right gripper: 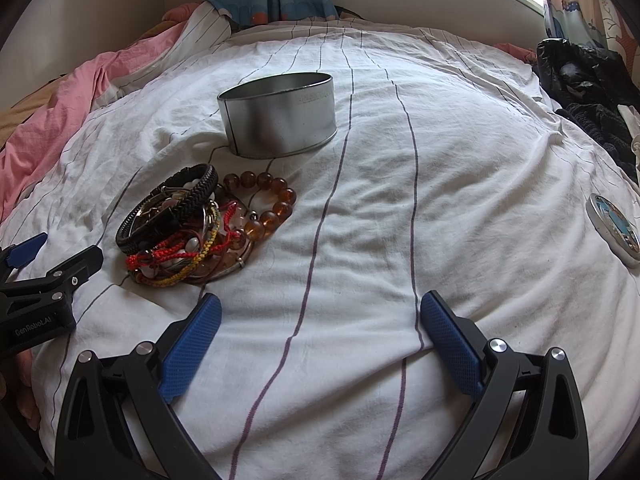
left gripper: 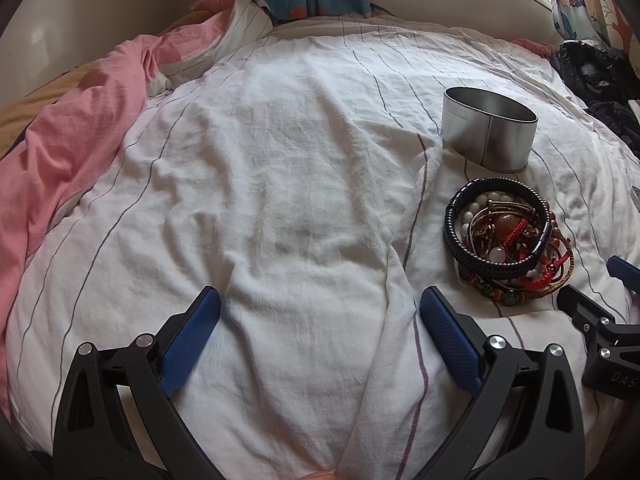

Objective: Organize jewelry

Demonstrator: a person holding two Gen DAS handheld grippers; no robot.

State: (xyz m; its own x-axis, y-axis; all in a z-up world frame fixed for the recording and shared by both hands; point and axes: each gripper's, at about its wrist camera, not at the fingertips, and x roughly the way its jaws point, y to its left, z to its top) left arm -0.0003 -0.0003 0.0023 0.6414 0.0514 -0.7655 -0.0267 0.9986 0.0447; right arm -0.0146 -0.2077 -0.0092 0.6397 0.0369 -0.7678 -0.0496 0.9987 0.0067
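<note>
Both grippers are held low over the bed, pointing forward across the striped white sheet [right gripper: 400, 208]. The left gripper [left gripper: 320, 336] has its blue-padded jaws spread wide; nothing is between them and only bare sheet lies ahead. The right gripper [right gripper: 320, 336] is likewise spread wide and holds nothing. In the right wrist view, the pile of bracelets [right gripper: 188, 228] lies at 10 o'clock, near the left jaw tip but apart from it. An amber bead bracelet [right gripper: 268, 204] rests at the pile's 3 o'clock edge, touching it. The open metal tin [right gripper: 280, 120] stands upright beyond the pile at 12 o'clock, close to it. A small round lid [right gripper: 614, 228] lies well apart at 3 o'clock. A pink cover [left gripper: 68, 152] is bunched at 9 o'clock in the left wrist view, and dark clothing [right gripper: 580, 84] sits at 2 o'clock.
</note>
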